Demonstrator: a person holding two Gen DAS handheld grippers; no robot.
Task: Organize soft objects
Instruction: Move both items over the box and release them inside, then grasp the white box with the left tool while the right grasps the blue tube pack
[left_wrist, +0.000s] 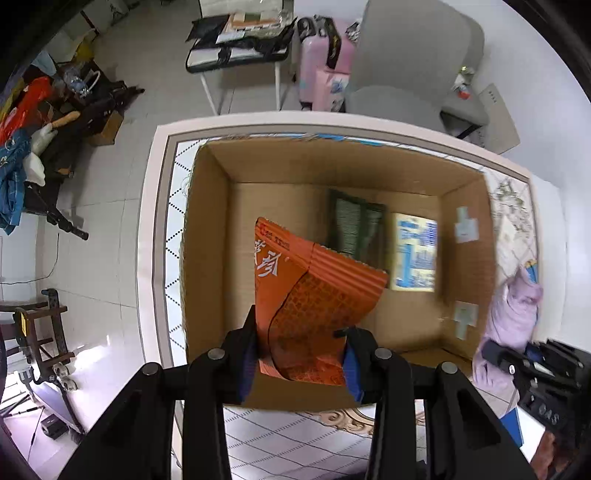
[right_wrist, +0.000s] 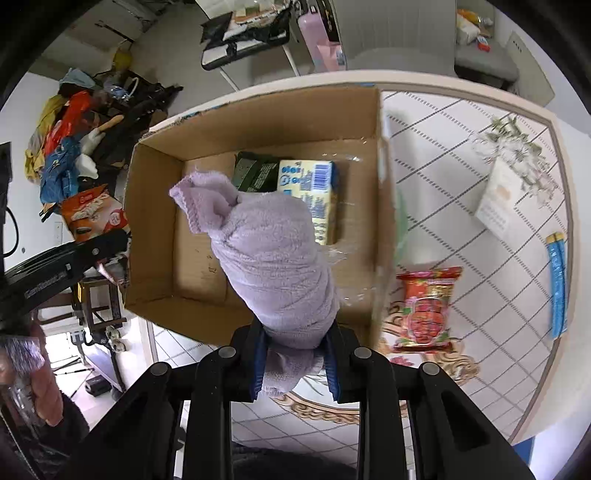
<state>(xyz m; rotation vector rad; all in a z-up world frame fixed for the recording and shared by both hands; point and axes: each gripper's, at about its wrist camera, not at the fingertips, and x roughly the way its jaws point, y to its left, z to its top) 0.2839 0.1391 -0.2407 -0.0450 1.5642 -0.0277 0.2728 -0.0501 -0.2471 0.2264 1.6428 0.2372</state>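
Rolled lilac fleece cloth (right_wrist: 273, 266): pinched at its end by right gripper (right_wrist: 295, 363), above open cardboard box (right_wrist: 155, 221); we judge it light, floppy | crinkly orange foil pouch (left_wrist: 314, 291): clamped in left gripper (left_wrist: 301, 354), over box.

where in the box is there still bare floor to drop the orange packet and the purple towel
The cardboard box is crowded only at its far right, where the dark green pack and yellow-blue pack lie side by side. The left half and near strip of the floor are bare. The left hand-held gripper holds the orange packet over that space; the right hand-held gripper holds the purple towel.
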